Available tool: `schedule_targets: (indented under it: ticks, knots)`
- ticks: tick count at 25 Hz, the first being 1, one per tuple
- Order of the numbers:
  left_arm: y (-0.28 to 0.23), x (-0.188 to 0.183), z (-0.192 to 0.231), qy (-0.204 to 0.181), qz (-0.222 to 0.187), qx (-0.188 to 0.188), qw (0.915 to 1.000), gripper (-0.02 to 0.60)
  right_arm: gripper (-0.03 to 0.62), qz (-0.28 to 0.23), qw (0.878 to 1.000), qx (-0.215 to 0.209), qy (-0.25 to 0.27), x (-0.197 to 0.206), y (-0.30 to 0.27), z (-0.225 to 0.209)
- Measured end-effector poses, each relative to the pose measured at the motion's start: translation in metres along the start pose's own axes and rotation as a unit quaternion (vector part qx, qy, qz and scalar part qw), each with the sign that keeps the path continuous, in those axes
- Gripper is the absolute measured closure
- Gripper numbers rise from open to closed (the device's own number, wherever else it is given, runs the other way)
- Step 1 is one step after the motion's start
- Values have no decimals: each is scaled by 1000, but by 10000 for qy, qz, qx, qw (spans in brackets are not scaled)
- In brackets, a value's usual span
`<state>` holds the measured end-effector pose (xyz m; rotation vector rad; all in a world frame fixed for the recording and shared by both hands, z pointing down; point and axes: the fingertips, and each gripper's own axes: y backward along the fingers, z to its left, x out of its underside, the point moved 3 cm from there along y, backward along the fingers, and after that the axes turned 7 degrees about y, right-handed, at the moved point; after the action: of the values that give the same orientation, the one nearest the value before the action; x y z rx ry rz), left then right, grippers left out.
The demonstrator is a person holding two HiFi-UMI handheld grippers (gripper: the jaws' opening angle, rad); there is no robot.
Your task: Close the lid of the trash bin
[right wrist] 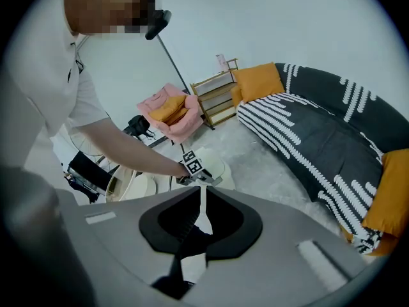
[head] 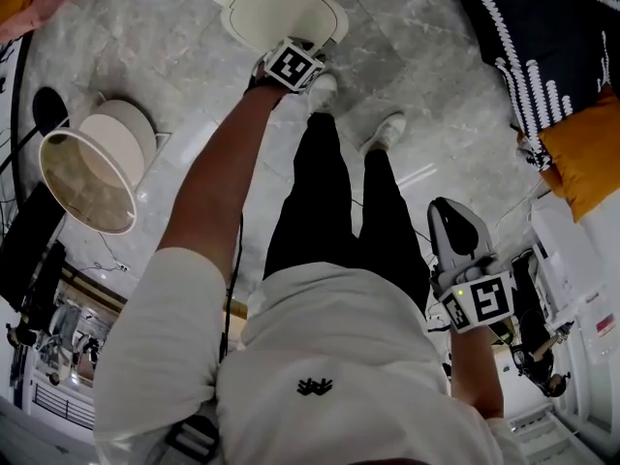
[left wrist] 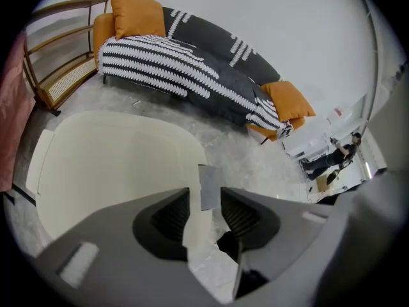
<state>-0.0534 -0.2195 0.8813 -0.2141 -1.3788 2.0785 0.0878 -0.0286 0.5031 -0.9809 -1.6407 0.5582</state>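
The trash bin's cream lid [head: 281,8] lies low on the marble floor ahead of my feet. It fills the left of the left gripper view [left wrist: 115,165]. My left gripper [head: 308,48] reaches down to the lid's near edge. Its jaws [left wrist: 204,194] stand apart, with a small grey tab [left wrist: 209,185] of the lid in the gap and room left beside it. My right gripper [head: 448,206] hangs by my right leg, away from the bin. Its jaws [right wrist: 200,200] leave only a thin slit and hold nothing.
A second round bin [head: 87,177] stands to the left, its lid [head: 121,139] tipped back. A black-and-white patterned sofa [head: 542,37] with an orange cushion [head: 586,158] runs along the right. A wooden rack [right wrist: 214,94] and pink cloth [right wrist: 169,114] stand beyond.
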Motion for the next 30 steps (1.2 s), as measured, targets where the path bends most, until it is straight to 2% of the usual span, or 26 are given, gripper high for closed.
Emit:
schedule_targets:
  ticks: [6, 8, 19, 24, 30]
  knots:
    - [-6, 4, -1, -29, 56, -29, 10000, 408, 568, -17, 10000, 31, 10, 0, -1, -4]
    - [-10, 4, -2, -88, 122, -22, 9999, 378, 568, -14, 10000, 26, 18, -1, -1, -6]
    - [12, 4, -3, 0, 60, -55, 10000, 377, 568, -210, 9996, -52, 186, -16, 3, -5]
    - [42, -1, -20, 104, -212, -32, 9997, 377, 569, -475, 9983, -101, 312, -23, 14, -5]
    - [88, -10, -67, 230, -836, 14, 9962, 377, 580, -785, 9945, -366, 581, -24, 35, -1]
